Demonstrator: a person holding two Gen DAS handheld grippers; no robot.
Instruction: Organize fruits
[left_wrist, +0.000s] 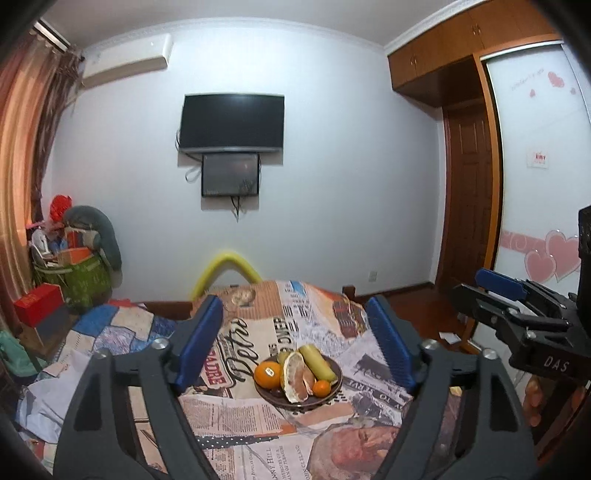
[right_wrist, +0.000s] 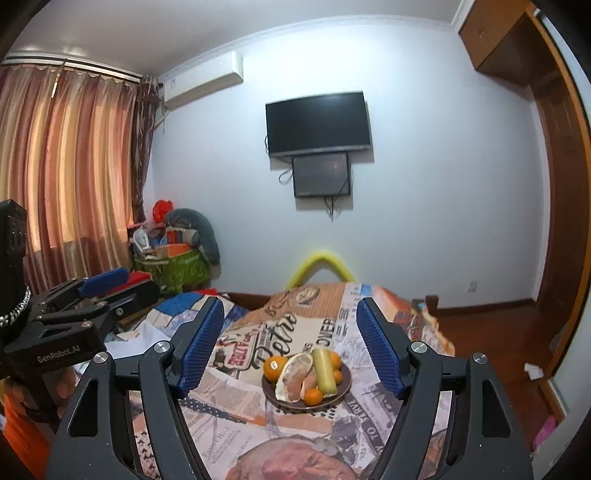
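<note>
Yellow-green fruit (right_wrist: 324, 370) lengthwise, pointing away.

Left hand-held gripper (left_wrist: 295, 341) and right hand-held gripper (right_wrist: 290, 349) are held side by side, jaws apart, nothing gripped.

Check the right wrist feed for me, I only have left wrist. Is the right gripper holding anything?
Observer: No. The right gripper is open with nothing between its pads. The plate sits on the bed beyond them.
Operator: I count two oranges on it. Right?
Observer: More. Two further ones sit behind the long yellow-green fruit, hidden from your side.
Operator: Anything on the floor right of the bed?
Observer: A pink object lies on the wooden floor at the far right. I can't tell what it is.
</note>
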